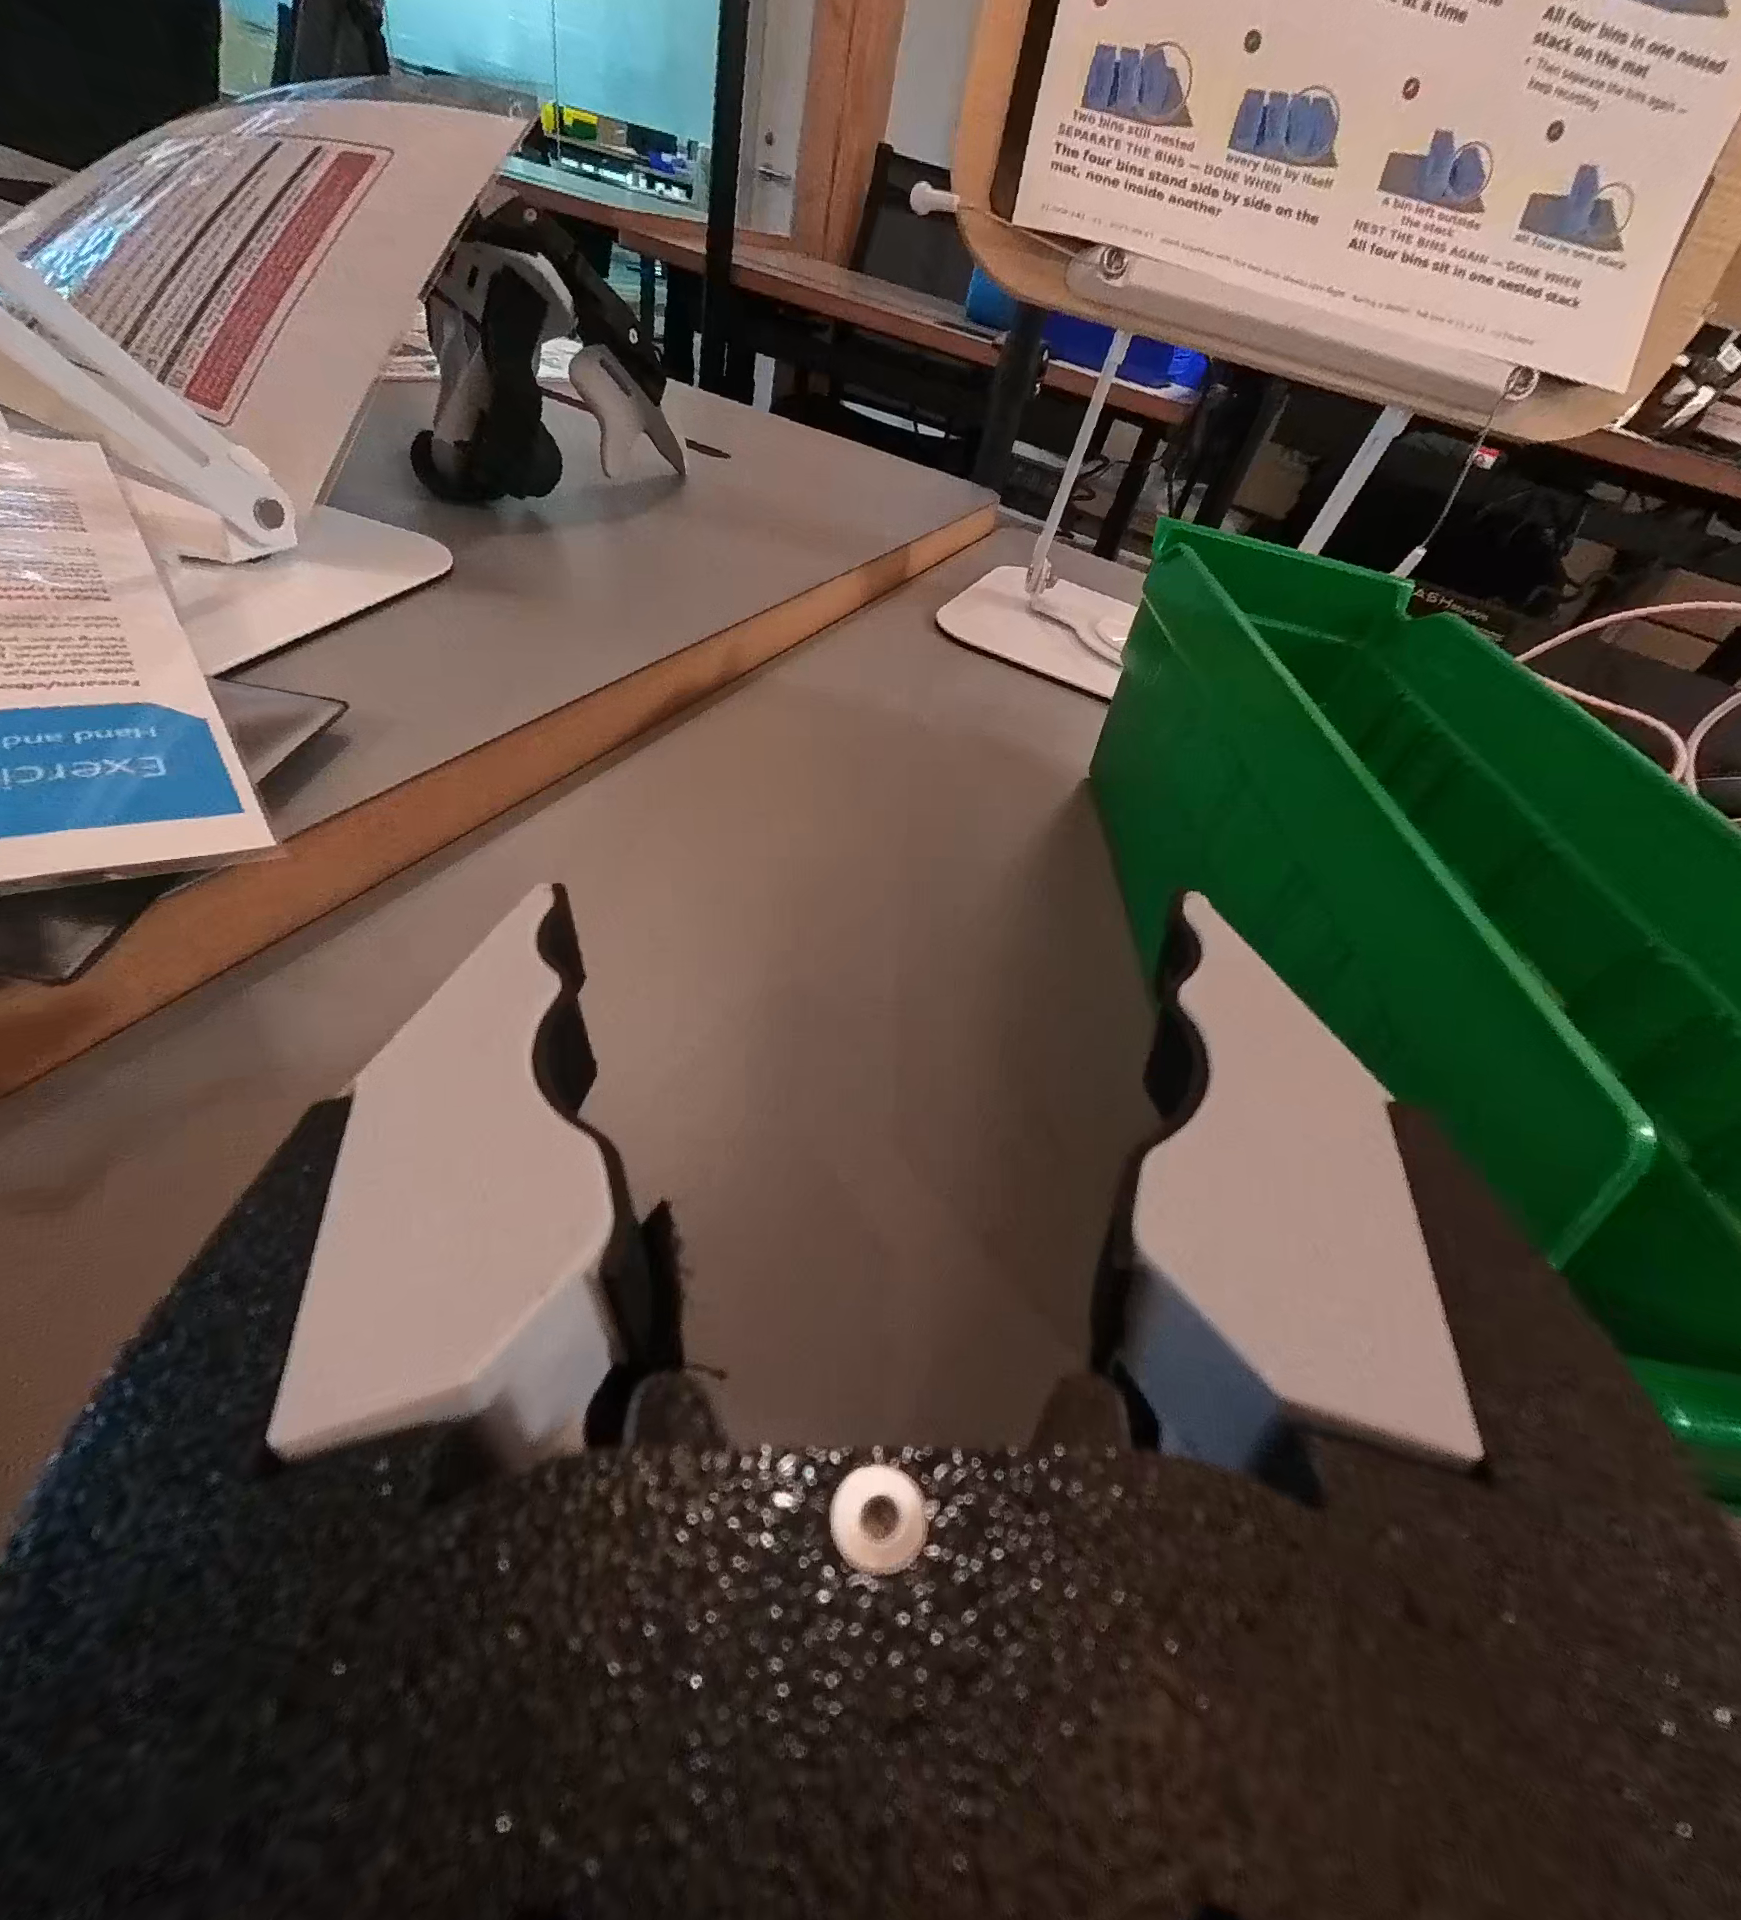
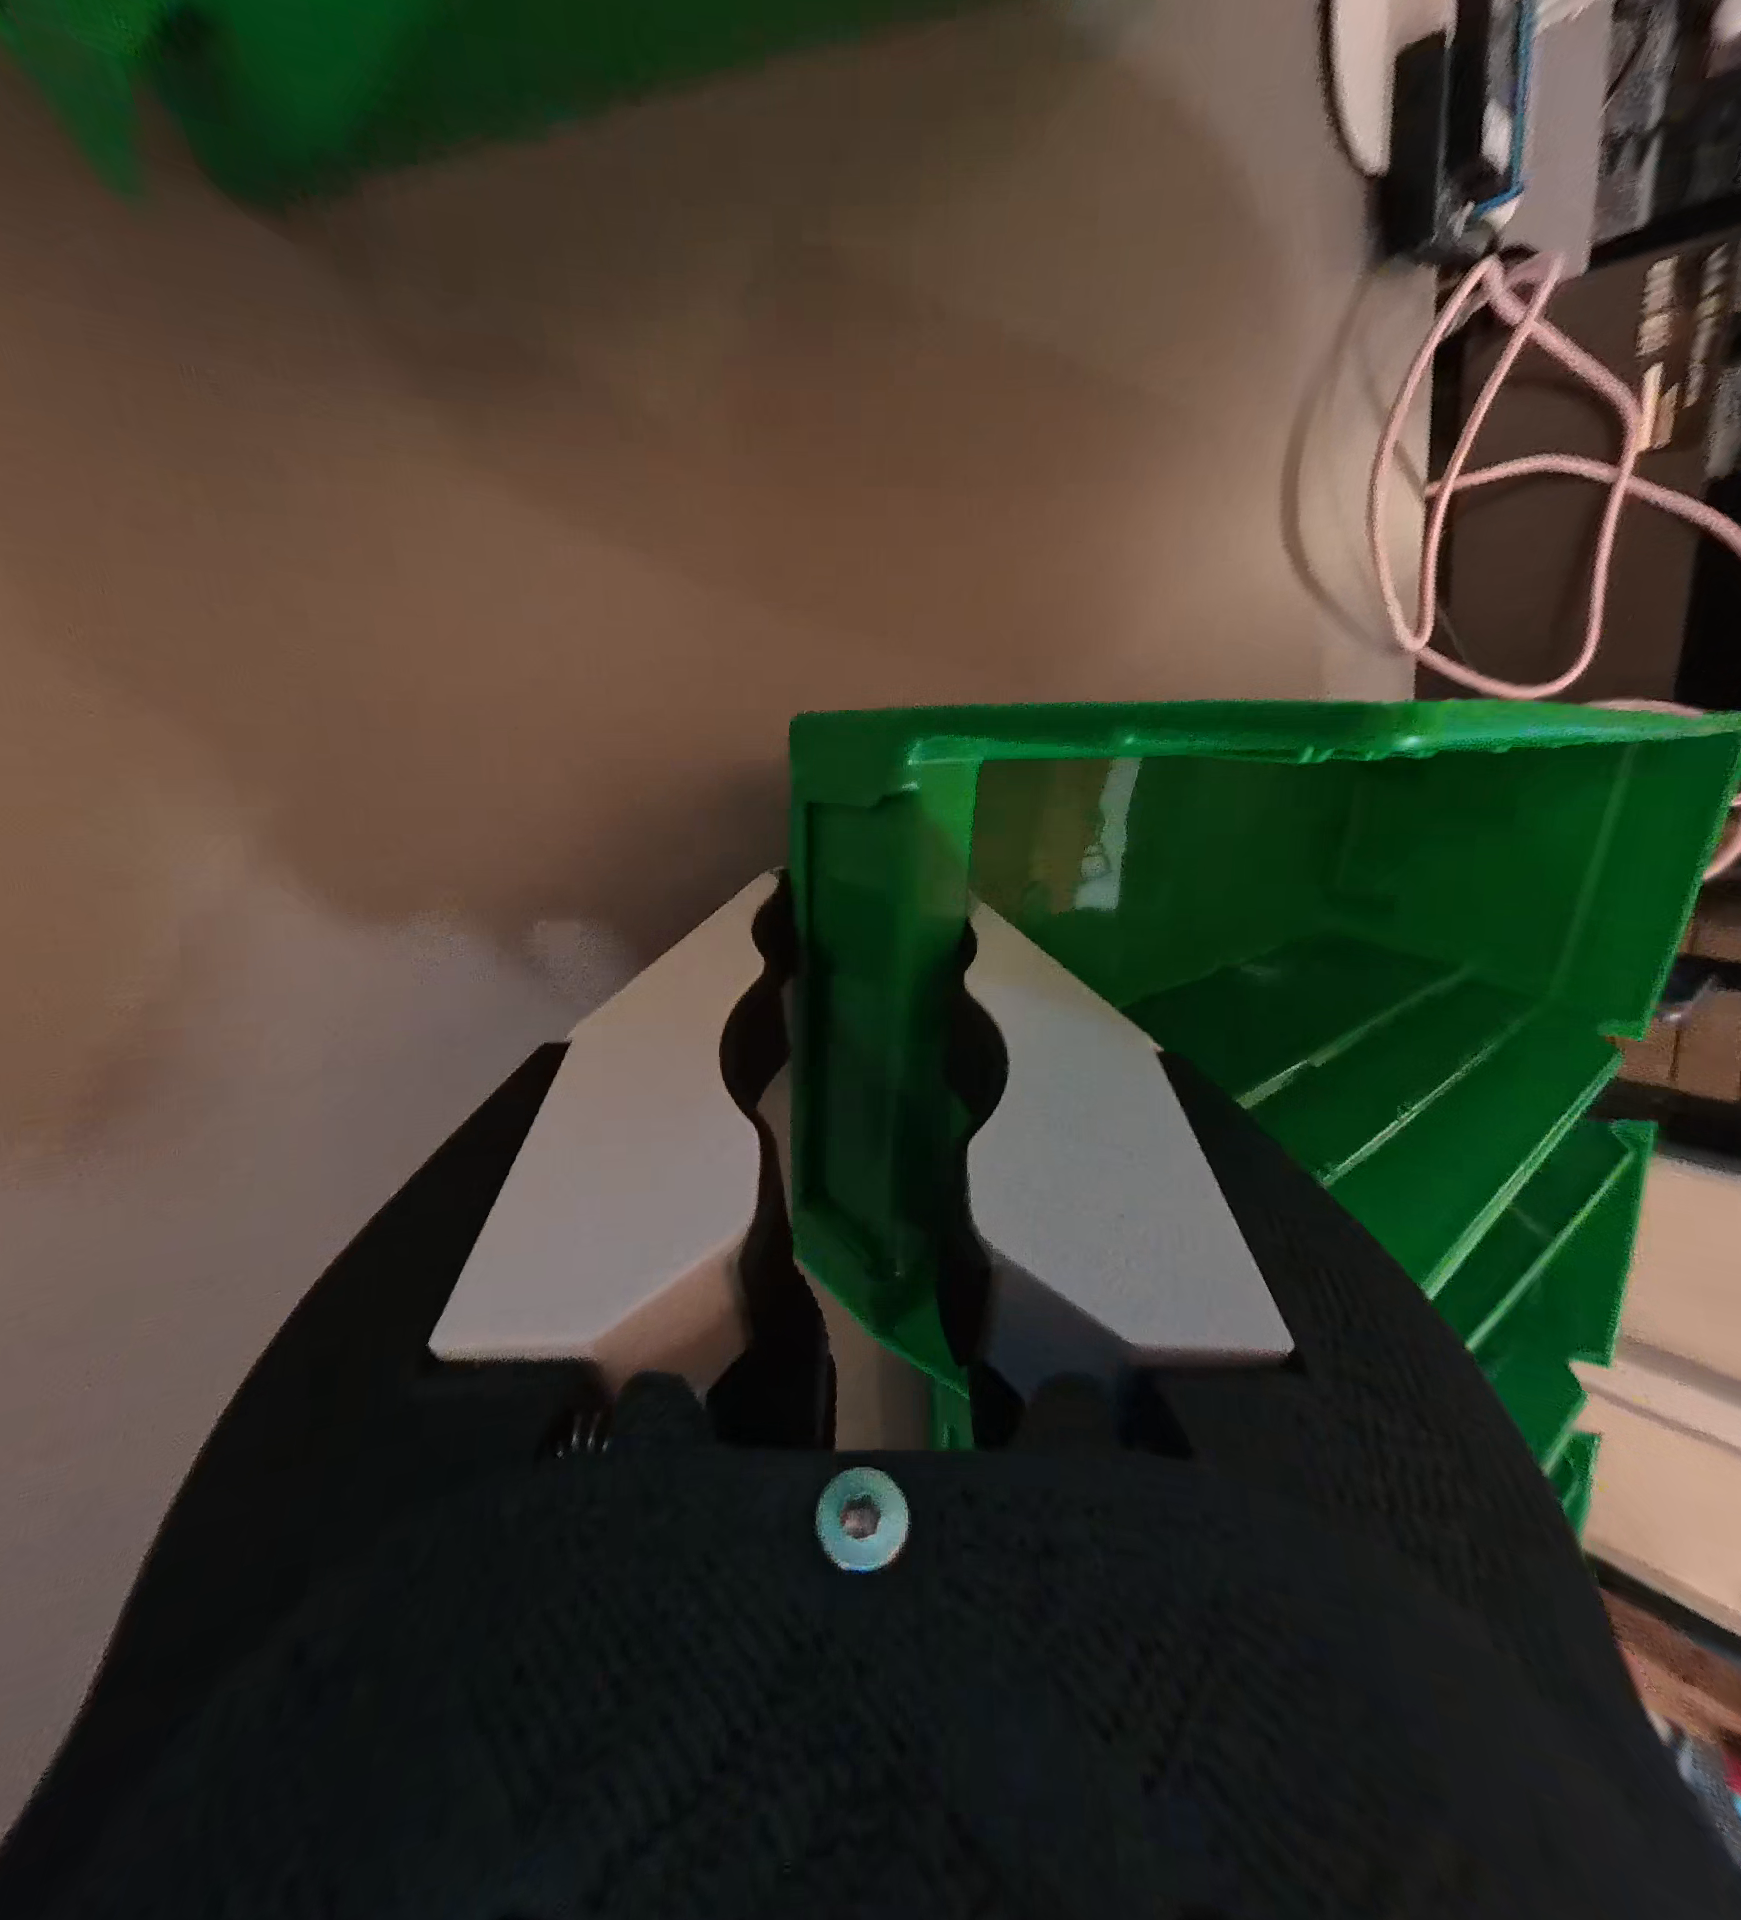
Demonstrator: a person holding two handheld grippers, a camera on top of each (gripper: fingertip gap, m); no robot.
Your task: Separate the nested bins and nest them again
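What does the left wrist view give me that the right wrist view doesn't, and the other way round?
Only the left wrist view: the left gripper, jaws open and empty over the grey table, a spare black-and-white gripper standing on the raised grey board, and an instruction sheet on a white stand.

Only the right wrist view: the right gripper shut on a green plastic bin's wall, with pink cables behind.

Both: green bins on the table.

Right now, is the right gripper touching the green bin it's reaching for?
Touching. The right wrist view shows the right gripper with both fingers pressed against one wall of the green bin, pinching it.
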